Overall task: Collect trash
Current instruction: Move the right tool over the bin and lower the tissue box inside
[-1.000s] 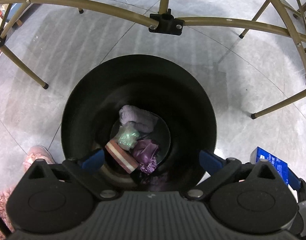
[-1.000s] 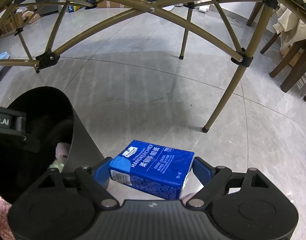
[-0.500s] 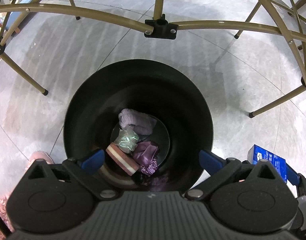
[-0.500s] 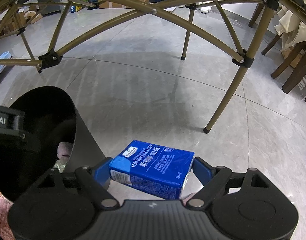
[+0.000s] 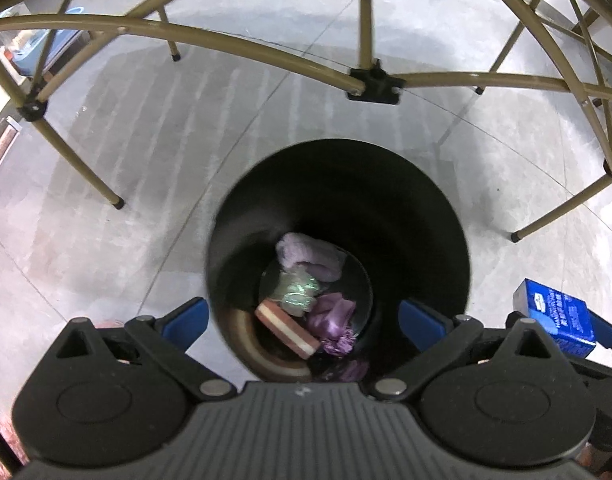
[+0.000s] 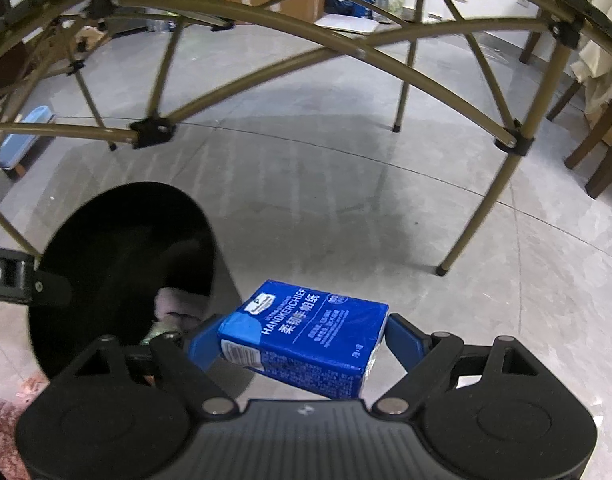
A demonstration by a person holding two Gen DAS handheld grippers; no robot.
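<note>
Each gripper, the left gripper and the right gripper, had a black ribbed body, two round black bumps, shiny silver screws, black link arms and blue fingers.

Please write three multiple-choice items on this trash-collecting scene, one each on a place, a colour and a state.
1. Where is the black bin relative to the handkerchief pack in the right wrist view?
A. to its left
B. to its right
C. underneath it

2. What colour is the pack?
A. green
B. blue
C. white

3. What is the right gripper doing?
A. hanging open and empty
B. clamping the pack
C. gripping the bin's rim

Answers:
1 A, the bin's opening lies left of the pack.
2 B, its wrapper is blue with white print.
3 B, both blue fingers press the pack's ends.
</note>
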